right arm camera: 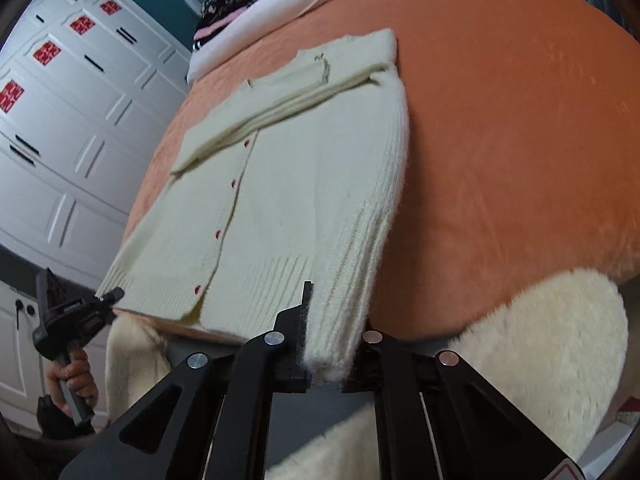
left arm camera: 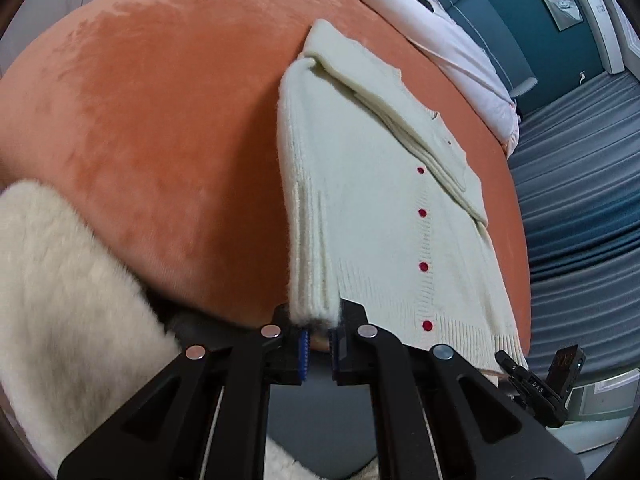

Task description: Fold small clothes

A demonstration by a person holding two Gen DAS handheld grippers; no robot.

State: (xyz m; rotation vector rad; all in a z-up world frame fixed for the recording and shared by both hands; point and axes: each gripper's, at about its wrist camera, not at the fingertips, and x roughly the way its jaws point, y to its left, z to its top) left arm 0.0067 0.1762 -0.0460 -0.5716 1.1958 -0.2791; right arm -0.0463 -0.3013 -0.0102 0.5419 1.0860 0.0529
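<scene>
A cream knit cardigan with red buttons lies on an orange bed cover, one sleeve folded across its chest. My left gripper is shut on the thick ribbed fold at the cardigan's near left edge, which is lifted off the bed. In the right wrist view my right gripper is shut on the ribbed fold at the near right edge of the cardigan. Each view shows the other gripper by the hem's far corner: the right one, and the left one with a hand on its handle.
Fluffy cream fabric sits close to both grippers at the bed's near edge. White bedding and dark clothes lie at the bed's far end. A white wardrobe and grey striped floor flank the bed.
</scene>
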